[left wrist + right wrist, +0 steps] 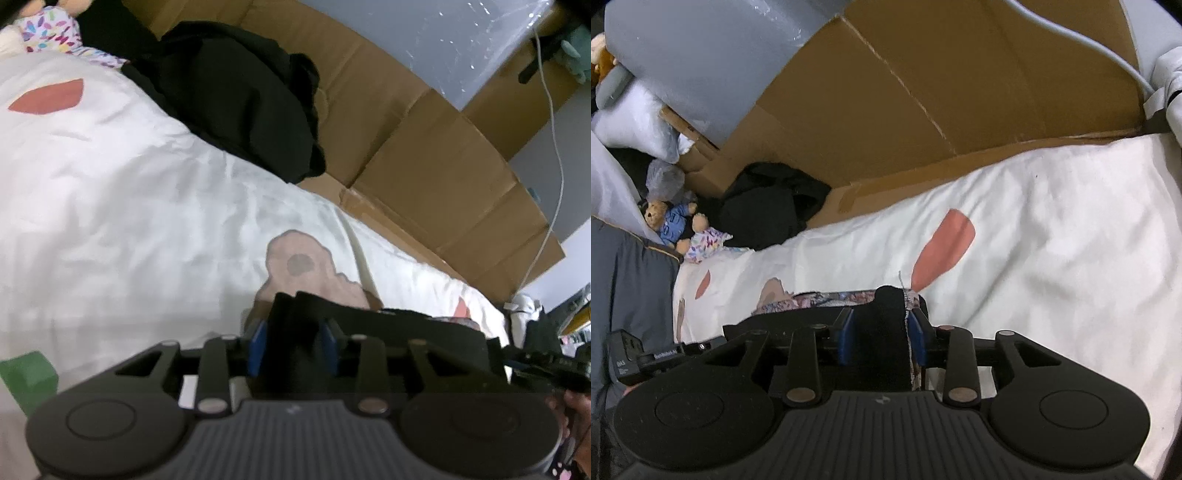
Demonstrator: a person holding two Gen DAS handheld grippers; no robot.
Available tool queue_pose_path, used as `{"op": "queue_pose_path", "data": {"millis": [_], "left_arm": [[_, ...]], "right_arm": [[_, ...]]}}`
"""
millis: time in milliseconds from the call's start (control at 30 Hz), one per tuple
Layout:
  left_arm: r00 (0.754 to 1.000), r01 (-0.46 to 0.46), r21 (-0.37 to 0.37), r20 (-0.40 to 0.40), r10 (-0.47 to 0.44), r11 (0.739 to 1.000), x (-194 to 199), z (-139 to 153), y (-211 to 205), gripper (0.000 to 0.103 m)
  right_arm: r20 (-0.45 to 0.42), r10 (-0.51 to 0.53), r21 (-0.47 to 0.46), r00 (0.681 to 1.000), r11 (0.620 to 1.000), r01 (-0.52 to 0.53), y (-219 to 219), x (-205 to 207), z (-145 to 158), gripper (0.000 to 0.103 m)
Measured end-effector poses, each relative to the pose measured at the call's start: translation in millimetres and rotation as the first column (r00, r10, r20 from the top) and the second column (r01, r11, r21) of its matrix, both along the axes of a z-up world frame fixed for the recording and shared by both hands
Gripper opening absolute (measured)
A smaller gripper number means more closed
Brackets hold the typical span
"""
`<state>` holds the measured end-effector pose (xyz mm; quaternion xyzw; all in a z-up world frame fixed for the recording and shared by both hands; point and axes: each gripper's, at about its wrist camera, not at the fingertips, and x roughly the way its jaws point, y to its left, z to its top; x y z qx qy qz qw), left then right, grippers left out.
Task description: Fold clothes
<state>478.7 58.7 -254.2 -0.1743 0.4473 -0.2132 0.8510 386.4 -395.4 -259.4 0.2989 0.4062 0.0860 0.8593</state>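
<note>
A black garment (406, 325) with a floral inner side (827, 297) is stretched low over the white bed cover (110, 203) between my two grippers. In the left wrist view, a bunched corner of it stands up between the blue pads (258, 347) of my left gripper (293, 343) and fills the gap. My right gripper (882, 332) likewise has a black fold with a white stitched edge packed between its blue pads (918, 336). The far ends of both pairs of fingers are hidden by the cloth.
A heap of black clothes (240, 99) lies at the bed's far edge against flattened brown cardboard (424, 147). A teddy bear (668, 221) and a flower-print cloth (705, 240) sit by the heap. A white cable (554, 147) hangs at the right and a green block (29, 376) lies near left.
</note>
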Motion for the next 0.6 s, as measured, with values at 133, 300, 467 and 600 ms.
{"op": "queue_pose_path", "data": {"millis": [133,300,467,600], "left_arm": [[1.000,-0.001,0.019,-0.011,0.001,1.000,3.7,-4.3,-3.3,0.036],[1.000,-0.013,0.025,-0.022,0.014,1.000,5.5,-10.9,-6.4,0.040],[1.000,0.010,0.038,-0.027,-0.009,0.999,8.7,-18.1,-12.7,0.025],[1.000,0.022,0.047,0.020,-0.023,0.999,9.4,-14.8,-14.2,0.005]], "right_arm": [[0.008,0.001,-0.030,1.000,1.000,-0.001,1.0,0.7,1.5,0.004],[0.067,-0.023,-0.035,0.998,0.999,0.025,-3.3,-0.1,12.5,0.004],[0.066,-0.020,-0.040,0.998,0.999,0.022,0.2,7.2,14.6,0.004],[0.061,-0.027,-0.046,0.998,0.998,0.030,1.7,11.6,8.8,0.004]]}}
